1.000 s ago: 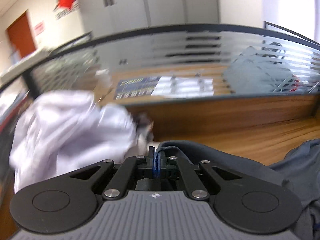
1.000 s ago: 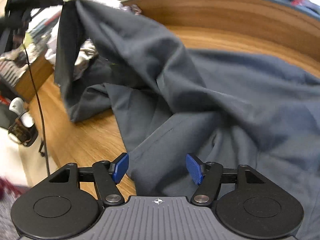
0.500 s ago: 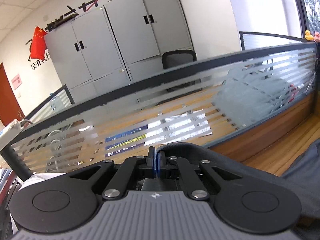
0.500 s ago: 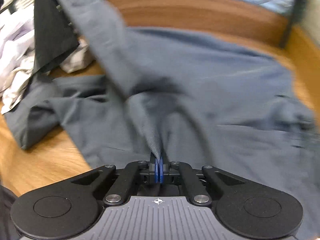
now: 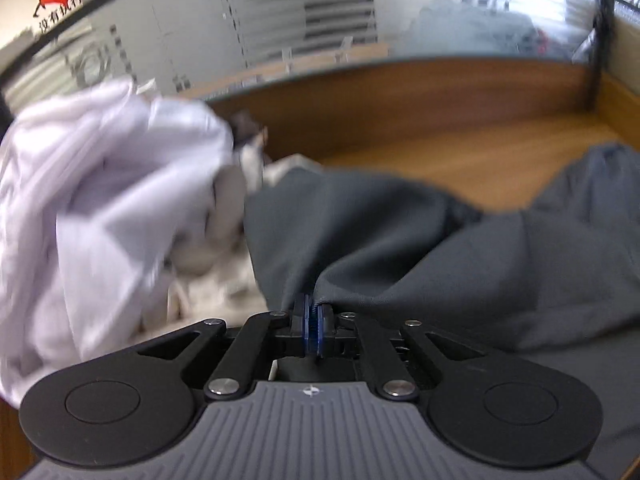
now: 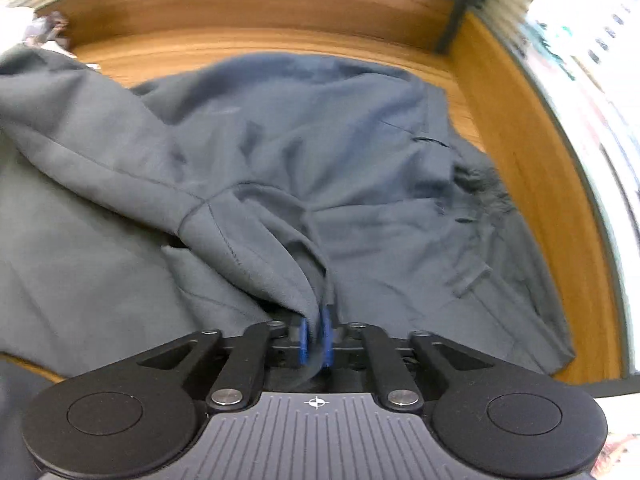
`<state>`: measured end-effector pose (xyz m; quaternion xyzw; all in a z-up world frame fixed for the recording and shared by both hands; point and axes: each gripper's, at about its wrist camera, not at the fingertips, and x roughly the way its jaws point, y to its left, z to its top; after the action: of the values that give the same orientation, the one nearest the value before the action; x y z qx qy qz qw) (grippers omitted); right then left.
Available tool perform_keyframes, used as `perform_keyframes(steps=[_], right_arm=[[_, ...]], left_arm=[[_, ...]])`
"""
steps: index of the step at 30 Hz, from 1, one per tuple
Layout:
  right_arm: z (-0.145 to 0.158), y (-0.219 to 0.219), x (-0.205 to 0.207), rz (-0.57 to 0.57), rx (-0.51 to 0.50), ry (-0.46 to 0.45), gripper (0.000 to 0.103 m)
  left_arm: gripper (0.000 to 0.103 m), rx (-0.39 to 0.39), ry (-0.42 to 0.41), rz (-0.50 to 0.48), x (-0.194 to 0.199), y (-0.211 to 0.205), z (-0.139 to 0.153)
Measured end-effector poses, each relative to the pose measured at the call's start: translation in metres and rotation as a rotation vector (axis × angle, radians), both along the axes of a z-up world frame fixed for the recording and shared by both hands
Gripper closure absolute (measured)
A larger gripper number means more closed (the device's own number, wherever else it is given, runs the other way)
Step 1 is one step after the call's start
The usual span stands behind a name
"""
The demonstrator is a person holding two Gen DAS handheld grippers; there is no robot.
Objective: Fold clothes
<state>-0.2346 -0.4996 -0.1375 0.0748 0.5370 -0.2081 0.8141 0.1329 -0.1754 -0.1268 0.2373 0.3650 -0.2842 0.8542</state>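
My left gripper [image 5: 313,328] is pinched tight on an edge of the grey garment [image 6: 320,152], which lies bunched on the desk [image 6: 280,46] beside a white clothes pile [image 5: 100,200]. My right gripper [image 6: 316,340] has a fold between its fingers, which are opening. I should keep both edges level and pull gently so the cloth lies flat.

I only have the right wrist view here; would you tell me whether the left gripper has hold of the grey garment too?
Observer: Yes, the left gripper is shut on a fold of the grey garment.
Operator: Thank you. Is anything lying beside it on that side?
Observer: A crumpled white garment lies heaped just left of the grey one.
Operator: What stands behind them?
Observer: A frosted glass partition above the wooden desk.
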Motion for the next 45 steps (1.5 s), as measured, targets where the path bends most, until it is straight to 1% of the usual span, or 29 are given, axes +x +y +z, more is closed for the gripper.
perform_keyframes(steps=[1,2,4,5,7,10,12,15,17,20,24,26,27,28,30,31,32,35,38,40,41,43,45], right_arm=[[0.004,0.006,0.005,0.033,0.001,-0.011,0.079],[0.009,0.013,0.010,0.069,0.000,-0.024,0.075],[0.019,0.024,0.023,0.166,-0.018,-0.071,0.055],[0.022,0.028,0.030,0.213,-0.027,-0.093,0.053],[0.022,0.037,0.048,0.297,-0.038,-0.114,0.054],[0.010,0.048,0.076,0.397,-0.057,-0.094,0.059],[0.002,0.057,0.090,0.469,-0.079,-0.078,0.060],[-0.015,0.069,0.103,0.561,-0.135,-0.016,0.061],[-0.029,0.076,0.110,0.630,-0.192,0.047,0.062],[-0.046,0.072,0.120,0.689,-0.200,0.105,0.063],[-0.060,0.067,0.126,0.718,-0.135,0.148,0.064],[-0.065,0.066,0.127,0.734,-0.119,0.156,0.064],[-0.067,0.066,0.126,0.737,-0.108,0.158,0.069],[-0.068,0.066,0.126,0.738,-0.102,0.157,0.080],[-0.067,0.065,0.123,0.741,-0.102,0.149,0.089],[-0.063,0.066,0.121,0.732,-0.117,0.134,0.096],[-0.059,0.065,0.119,0.722,-0.134,0.118,0.096],[-0.029,0.053,0.110,0.646,-0.217,0.031,0.097],[0.012,0.028,0.096,0.505,-0.323,-0.060,0.098],[0.036,0.008,0.084,0.395,-0.371,-0.113,0.098],[0.046,-0.001,0.077,0.345,-0.392,-0.134,0.098],[0.051,-0.013,0.062,0.277,-0.415,-0.125,0.098],[0.047,-0.021,0.048,0.229,-0.416,-0.090,0.098]], left_arm=[[0.099,0.001,0.006,0.006,-0.006,0.008,-0.005],[0.099,-0.004,0.009,0.018,-0.007,0.013,-0.006],[0.099,-0.013,0.014,0.042,-0.009,0.023,-0.009],[0.099,-0.020,0.015,0.053,-0.008,0.028,-0.009],[0.099,-0.033,0.013,0.068,-0.003,0.032,-0.005],[0.099,-0.049,0.006,0.071,-0.001,0.031,0.001],[0.100,-0.057,-0.003,0.069,-0.001,0.032,0.004],[0.100,-0.072,-0.017,0.076,-0.005,0.032,0.009],[0.100,-0.089,-0.016,0.094,-0.004,0.032,0.012],[0.100,-0.112,-0.015,0.122,-0.003,0.033,0.019],[0.100,-0.138,-0.020,0.157,0.003,0.035,0.028],[0.100,-0.147,-0.025,0.172,0.005,0.035,0.032],[0.100,-0.149,-0.028,0.176,0.007,0.035,0.033],[0.100,-0.150,-0.031,0.181,0.007,0.034,0.035],[0.100,-0.153,-0.037,0.186,0.009,0.033,0.038],[0.100,-0.154,-0.040,0.188,0.011,0.032,0.039],[0.100,-0.156,-0.040,0.190,0.012,0.031,0.042],[0.100,-0.163,-0.037,0.184,0.014,0.025,0.050],[0.100,-0.151,-0.016,0.108,0.007,0.011,0.058],[0.100,-0.137,-0.004,0.052,0.001,0.000,0.060],[0.100,-0.121,0.009,0.006,-0.007,-0.010,0.057],[0.099,-0.083,0.047,-0.065,-0.020,-0.027,0.046],[0.100,-0.050,0.092,-0.119,-0.031,-0.043,0.029]])
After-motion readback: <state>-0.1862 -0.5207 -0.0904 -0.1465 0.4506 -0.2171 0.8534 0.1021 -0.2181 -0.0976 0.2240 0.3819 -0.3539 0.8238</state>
